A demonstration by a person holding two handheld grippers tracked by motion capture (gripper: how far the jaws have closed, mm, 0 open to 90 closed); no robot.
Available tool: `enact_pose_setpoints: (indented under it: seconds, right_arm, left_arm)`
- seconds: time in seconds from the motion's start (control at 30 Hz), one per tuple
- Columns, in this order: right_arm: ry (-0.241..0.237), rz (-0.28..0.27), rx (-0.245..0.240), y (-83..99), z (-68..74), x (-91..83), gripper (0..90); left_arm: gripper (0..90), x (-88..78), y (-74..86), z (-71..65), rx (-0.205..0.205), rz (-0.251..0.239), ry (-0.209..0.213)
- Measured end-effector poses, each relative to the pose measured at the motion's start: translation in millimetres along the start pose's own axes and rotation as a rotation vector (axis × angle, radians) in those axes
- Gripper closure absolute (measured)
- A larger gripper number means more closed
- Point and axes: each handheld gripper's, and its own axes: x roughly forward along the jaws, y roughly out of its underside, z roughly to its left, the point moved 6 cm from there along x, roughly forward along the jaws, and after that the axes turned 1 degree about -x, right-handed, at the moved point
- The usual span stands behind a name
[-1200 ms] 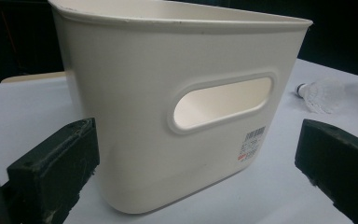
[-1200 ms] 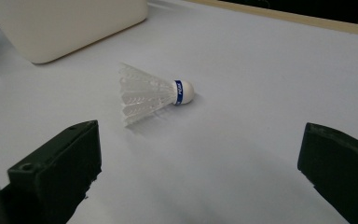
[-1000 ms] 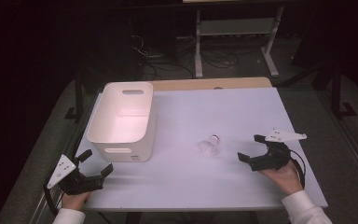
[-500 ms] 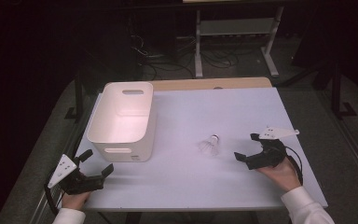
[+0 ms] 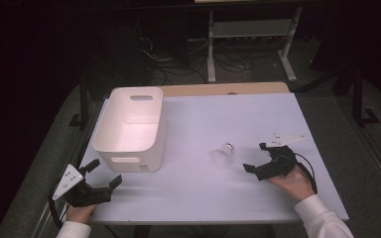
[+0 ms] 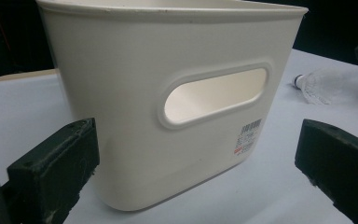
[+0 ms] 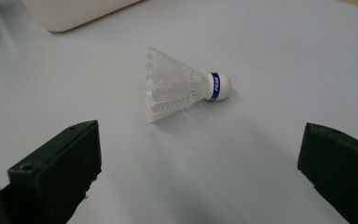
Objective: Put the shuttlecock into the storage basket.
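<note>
Right gripper (image 5: 254, 157) is sliding in toward the shuttlecock (image 5: 223, 154) — it was farther right a second ago, now it's sitting just beside it, jaws spread wide and nothing pinched. Shuttlecock is lying on its side mid-table (image 5: 238, 114), right of the bin (image 5: 131, 130), not budging. Left gripper (image 5: 104, 174) is staying parked at the near left corner, jaws spread too — facing the bin.

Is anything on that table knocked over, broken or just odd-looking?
Nothing looks damaged or spilled. The shuttlecock lies on its side on the table, feathers intact, apart from the upright white bin. Both grippers, left and right, are open and hold nothing.
</note>
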Motion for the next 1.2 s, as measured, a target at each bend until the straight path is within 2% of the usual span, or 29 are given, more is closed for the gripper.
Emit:
enact_pose_setpoints:
  seconds: [0.43,0.53,0.7,0.73,0.8,0.87,0.93,1.0,1.07,1.1,1.2]
  right_arm:
    - [-0.030,0.049,-0.014,-5.1,8.7,13.5,0.0]
    - [-0.053,0.054,-0.015,-6.1,9.9,15.4,3.4]
    - [-0.061,0.064,-0.015,-8.0,9.3,17.9,6.3]
    - [-0.068,0.067,-0.016,-8.8,9.3,18.7,9.0]
    - [-0.078,0.070,-0.012,-11.5,9.3,20.3,14.5]
    - [-0.095,0.099,-0.005,-9.5,8.9,22.7,23.8]
    - [-0.092,0.113,-0.019,-7.8,8.3,24.4,26.6]
    - [-0.101,0.107,-0.051,-7.3,7.7,25.6,34.2]
    - [-0.107,0.107,-0.048,-7.6,8.5,25.4,36.1]
    - [-0.119,0.115,-0.048,-7.6,9.3,26.0,42.3]
    - [-0.119,0.127,-0.046,-7.1,10.2,27.3,45.5]
  left_arm:
    - [0.0,-1.4,-0.7,1.1,0.006,-0.003,0.001]
    - [0.0,-1.5,-0.7,1.0,0.006,-0.003,0.003]
    - [0.0,-1.6,-1.1,1.1,0.010,-0.007,-0.001]
    - [0.0,-1.5,-2.1,0.6,-0.005,-0.024,-0.005]
    - [0.0,-2.7,-2.2,1.7,-0.001,-0.019,-0.012]
    - [0.0,-3.1,-2.4,1.4,-0.007,-0.022,-0.014]
    - [0.0,-3.0,-2.4,1.4,-0.006,-0.021,-0.015]
    - [0.0,-2.4,-1.9,1.3,0.000,-0.020,-0.013]
    - [0.0,-2.1,-1.5,0.5,0.000,-0.015,-0.011]
    - [0.0,-2.2,-1.5,0.3,0.003,-0.012,-0.012]
    - [0.0,-2.2,-1.5,0.3,0.004,-0.012,-0.013]
